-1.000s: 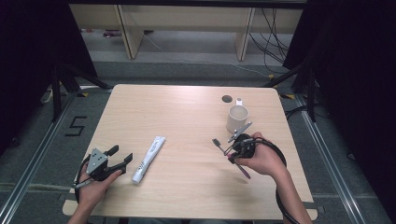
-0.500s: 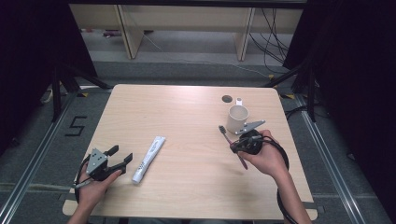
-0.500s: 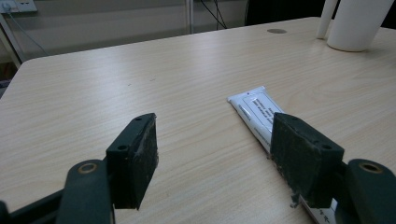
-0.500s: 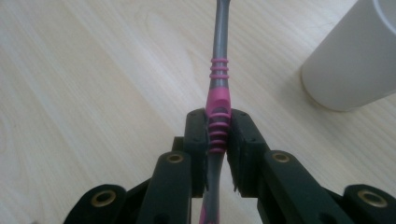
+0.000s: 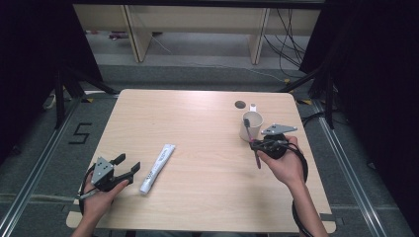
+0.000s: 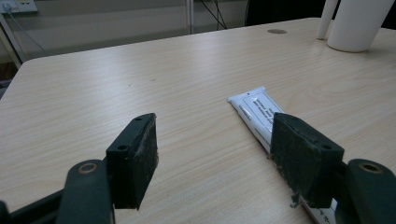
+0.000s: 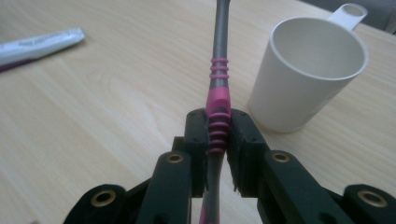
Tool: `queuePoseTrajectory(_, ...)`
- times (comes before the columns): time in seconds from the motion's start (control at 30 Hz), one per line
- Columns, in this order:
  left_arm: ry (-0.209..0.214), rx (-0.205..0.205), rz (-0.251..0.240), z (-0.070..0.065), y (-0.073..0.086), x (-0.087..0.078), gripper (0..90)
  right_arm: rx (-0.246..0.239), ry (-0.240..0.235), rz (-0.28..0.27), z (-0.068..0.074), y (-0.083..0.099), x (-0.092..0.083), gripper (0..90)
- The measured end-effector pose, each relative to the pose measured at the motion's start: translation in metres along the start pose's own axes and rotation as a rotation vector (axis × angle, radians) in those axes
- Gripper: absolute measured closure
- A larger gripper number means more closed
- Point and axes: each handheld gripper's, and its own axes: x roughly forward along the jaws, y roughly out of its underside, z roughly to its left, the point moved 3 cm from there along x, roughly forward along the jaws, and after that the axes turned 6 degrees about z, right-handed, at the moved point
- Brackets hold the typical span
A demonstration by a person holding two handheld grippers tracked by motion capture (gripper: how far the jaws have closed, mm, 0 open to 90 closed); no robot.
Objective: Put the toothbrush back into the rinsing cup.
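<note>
My right gripper (image 7: 218, 126) is shut on a grey and pink toothbrush (image 7: 217, 84), held by its ribbed pink grip with the neck pointing up and away. In the high view that right gripper (image 5: 254, 143) sits just in front of a white cup (image 5: 252, 124), and the toothbrush (image 5: 256, 157) hangs out toward the person. The cup (image 7: 308, 70) stands upright and empty, close on the right of the brush. My left gripper (image 6: 215, 156) is open near the table's front left, and a white toothpaste tube (image 6: 261, 112) lies flat by its right jaw. The left gripper (image 5: 124, 165) is beside the tube (image 5: 157, 161).
A dark round hole (image 5: 240, 104) marks the light wooden table (image 5: 197, 128) behind the cup. Shelving legs and cables stand on the floor beyond the far edge. A floor marking "5" (image 5: 79, 133) lies left of the table.
My right gripper has carried the toothbrush up the table toward the cup and turned so the brush stands steeper. The left gripper and the tube have stayed put.
</note>
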Motion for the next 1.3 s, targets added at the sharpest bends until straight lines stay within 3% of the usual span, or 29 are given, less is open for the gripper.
queuePoseTrajectory(0.03,0.000,0.000,0.000,0.000,0.000,0.000,31.6,0.010,-0.002,0.002,0.000,0.000,-0.002,78.8)
queuePoseTrajectory(0.07,-0.001,0.001,0.000,0.000,0.000,0.000,31.6,-0.017,0.020,-0.033,-0.004,-0.001,-0.001,78.9)
queuePoseTrajectory(0.13,-0.002,0.002,0.000,0.000,0.000,0.000,31.6,0.033,0.019,-0.039,-0.004,-0.001,-0.003,78.9)
queuePoseTrajectory(0.3,-0.001,0.001,0.000,0.000,0.000,0.000,31.6,0.063,0.047,-0.103,-0.010,-0.002,-0.006,78.8)
queuePoseTrajectory(0.33,-0.001,0.000,0.000,0.000,0.000,0.000,31.6,0.079,0.033,-0.087,-0.010,-0.002,-0.007,78.8)
queuePoseTrajectory(0.43,0.000,0.000,-0.001,0.000,0.000,0.000,31.6,0.076,0.057,-0.115,-0.015,-0.004,-0.008,78.9)
queuePoseTrajectory(0.5,-0.004,0.000,0.008,0.000,0.000,-0.001,31.6,0.116,0.051,-0.136,-0.014,-0.005,-0.008,78.9)
queuePoseTrajectory(0.77,-0.003,0.000,0.007,0.000,0.000,-0.001,31.6,0.168,0.069,-0.203,-0.024,-0.011,-0.010,78.9)
queuePoseTrajectory(0.83,-0.004,0.001,0.007,0.000,0.000,-0.001,31.6,0.163,0.090,-0.222,-0.027,-0.012,-0.011,78.8)
queuePoseTrajectory(0.9,-0.003,0.001,0.006,0.000,0.000,-0.001,31.6,0.203,0.090,-0.226,-0.026,-0.014,-0.012,78.8)
queuePoseTrajectory(1.0,-0.003,0.001,0.007,0.000,0.000,-0.001,31.6,0.170,0.117,-0.259,-0.033,-0.016,-0.013,78.8)
queuePoseTrajectory(1.23,-0.003,0.000,0.007,0.000,0.000,-0.001,31.6,0.219,0.136,-0.300,-0.036,-0.021,-0.015,78.8)
queuePoseTrajectory(1.3,-0.004,-0.001,0.007,0.000,0.000,-0.001,31.6,0.201,0.157,-0.310,-0.039,-0.022,-0.016,78.8)
